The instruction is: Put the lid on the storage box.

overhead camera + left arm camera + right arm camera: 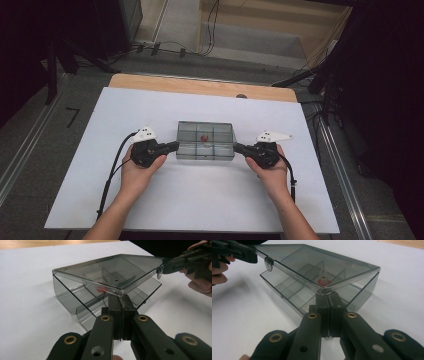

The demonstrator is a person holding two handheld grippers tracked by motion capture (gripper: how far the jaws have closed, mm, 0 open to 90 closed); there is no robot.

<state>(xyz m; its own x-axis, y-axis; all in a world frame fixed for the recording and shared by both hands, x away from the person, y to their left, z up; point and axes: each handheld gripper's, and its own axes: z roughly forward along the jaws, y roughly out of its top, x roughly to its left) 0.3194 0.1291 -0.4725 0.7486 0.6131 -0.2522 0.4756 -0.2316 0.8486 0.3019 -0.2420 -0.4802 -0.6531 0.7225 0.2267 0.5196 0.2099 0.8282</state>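
1. High view: the clear smoky plastic box lies near the middle of the white surface. It has inner dividers and a small red piece in one compartment. The left tool meets the box at its 9 o'clock end, and the right tool at its 3 o'clock end. Both forearms come in from 6 o'clock, the hands lie low and the tools point toward each other, almost level.

2. Left gripper view: the left tool is closed, and its jaws pinch the thin edge of the lid, which stands lifted above the box body. I judge the box to be light, stiff and smooth, so it can slip, and the thin plastic may crack under hard pressure. The lid rim is the good place to hold. The other tool grips the far corner, at about 2 o'clock.

3. Right gripper view: the right tool is also closed on the lid edge. The small metal clasp hangs at the far rim near 10 o'clock, beside the left tool. The red piece sits inside with something white on it. An even lift from both ends will probably keep the hinge from twisting.
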